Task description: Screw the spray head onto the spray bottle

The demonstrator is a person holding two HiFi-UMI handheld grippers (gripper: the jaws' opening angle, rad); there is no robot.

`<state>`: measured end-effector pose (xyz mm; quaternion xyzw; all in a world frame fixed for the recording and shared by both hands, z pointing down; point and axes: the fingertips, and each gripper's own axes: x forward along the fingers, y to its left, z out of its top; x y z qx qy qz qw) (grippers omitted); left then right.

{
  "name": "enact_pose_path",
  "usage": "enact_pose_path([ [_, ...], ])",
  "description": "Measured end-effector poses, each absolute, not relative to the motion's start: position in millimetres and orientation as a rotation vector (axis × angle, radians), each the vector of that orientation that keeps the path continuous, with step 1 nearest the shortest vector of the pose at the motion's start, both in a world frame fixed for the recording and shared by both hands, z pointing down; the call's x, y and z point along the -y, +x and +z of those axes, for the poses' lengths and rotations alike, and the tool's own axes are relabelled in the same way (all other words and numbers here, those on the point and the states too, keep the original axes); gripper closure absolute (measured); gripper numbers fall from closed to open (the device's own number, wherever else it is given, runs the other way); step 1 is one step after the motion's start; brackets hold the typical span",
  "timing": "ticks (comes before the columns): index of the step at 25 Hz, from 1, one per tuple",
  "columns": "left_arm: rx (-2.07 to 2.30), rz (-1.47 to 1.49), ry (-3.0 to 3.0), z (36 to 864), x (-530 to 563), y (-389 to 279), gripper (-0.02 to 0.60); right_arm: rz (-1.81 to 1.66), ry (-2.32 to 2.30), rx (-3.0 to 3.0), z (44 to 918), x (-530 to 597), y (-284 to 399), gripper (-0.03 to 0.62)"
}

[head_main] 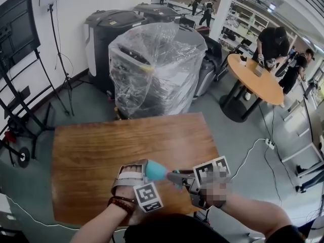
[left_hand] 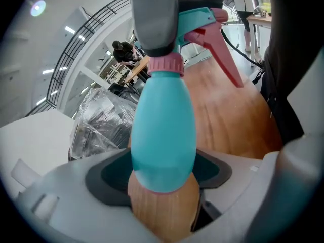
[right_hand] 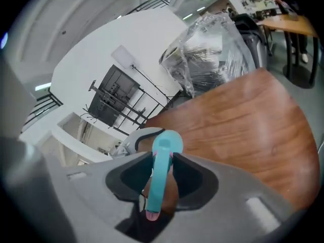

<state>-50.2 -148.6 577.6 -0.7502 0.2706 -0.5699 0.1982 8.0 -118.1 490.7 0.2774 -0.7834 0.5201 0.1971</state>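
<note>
A teal spray bottle [head_main: 156,172] lies sideways above the table's near edge, its round body gripped by my left gripper [head_main: 143,172], which is shut on it. In the left gripper view the bottle [left_hand: 164,130] fills the space between the jaws of the left gripper [left_hand: 163,184]; a pink collar [left_hand: 165,65] joins it to the teal spray head [left_hand: 197,20] with its pink trigger [left_hand: 223,54]. My right gripper [head_main: 185,179] is shut on the spray head [right_hand: 160,171]; the right gripper [right_hand: 161,182] looks along it toward the bottle.
Below both grippers lies the brown wooden table [head_main: 101,151]. Behind it stands a plastic-wrapped bin [head_main: 154,67] with dark bins beside it. A round table [head_main: 253,77] with people stands at the far right, and a black stand [head_main: 20,100] at the left.
</note>
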Motion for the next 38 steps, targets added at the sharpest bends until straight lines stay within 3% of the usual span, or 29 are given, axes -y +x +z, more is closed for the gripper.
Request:
enact_pose_path([
  [7,-0.805,-1.553,-2.418,600,145,-49,0.193,1.089,0.823,2.373,455,132,17,0.44],
  [15,-1.113,-1.219,-2.98,626,165,-54,0.19,0.792,0.978,2.429,432,142,45,0.441],
  [23,-1.359,-0.943,-3.108,641,204,-54,0.189,0.646,1.023,2.367,444,123,55,0.445],
  [38,-1.391,-1.014,-3.018,671,224,-54,0.169,0.636,1.052,2.326,462,110,60,0.457],
])
